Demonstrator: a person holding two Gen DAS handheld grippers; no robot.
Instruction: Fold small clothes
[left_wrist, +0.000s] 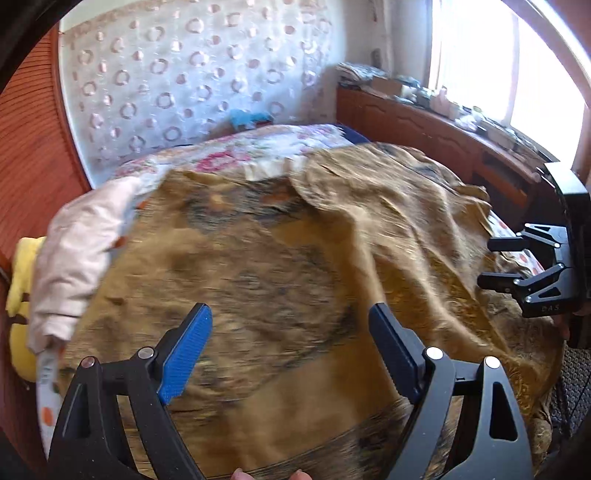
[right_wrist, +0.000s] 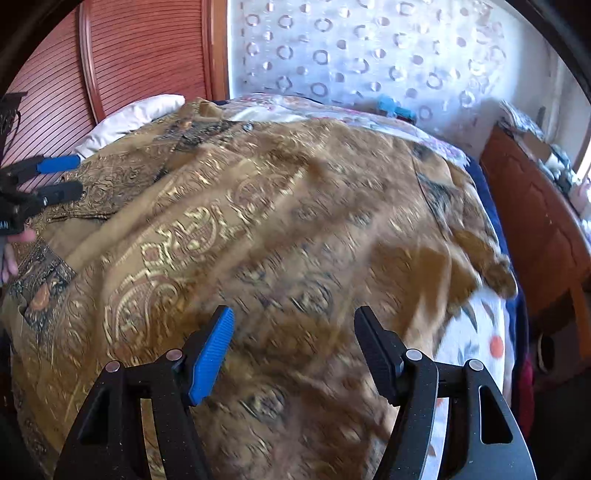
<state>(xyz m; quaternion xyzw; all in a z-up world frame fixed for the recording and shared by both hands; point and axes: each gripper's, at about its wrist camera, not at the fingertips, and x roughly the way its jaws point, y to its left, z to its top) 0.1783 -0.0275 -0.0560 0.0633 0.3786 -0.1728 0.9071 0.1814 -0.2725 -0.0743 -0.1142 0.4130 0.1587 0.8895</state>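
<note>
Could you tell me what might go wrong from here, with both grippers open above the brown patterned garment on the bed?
The brown garment lies rumpled, so a pinch could catch several layers and fold crooked. Its right edge sits near the bed's side and could slide off if tugged. Neither the left gripper nor the right gripper grips anything yet.

One brown patterned garment (left_wrist: 295, 266), two grippers, one white pillow (right_wrist: 129, 118), one bed (right_wrist: 476, 332).

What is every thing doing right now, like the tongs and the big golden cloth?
Left tongs: open, empty, above the cloth.
Right tongs: open, empty, above the cloth.
Golden patterned cloth: spread out on the bed, wrinkled, not folded.
White pillow: lying at the bed's head.
</note>
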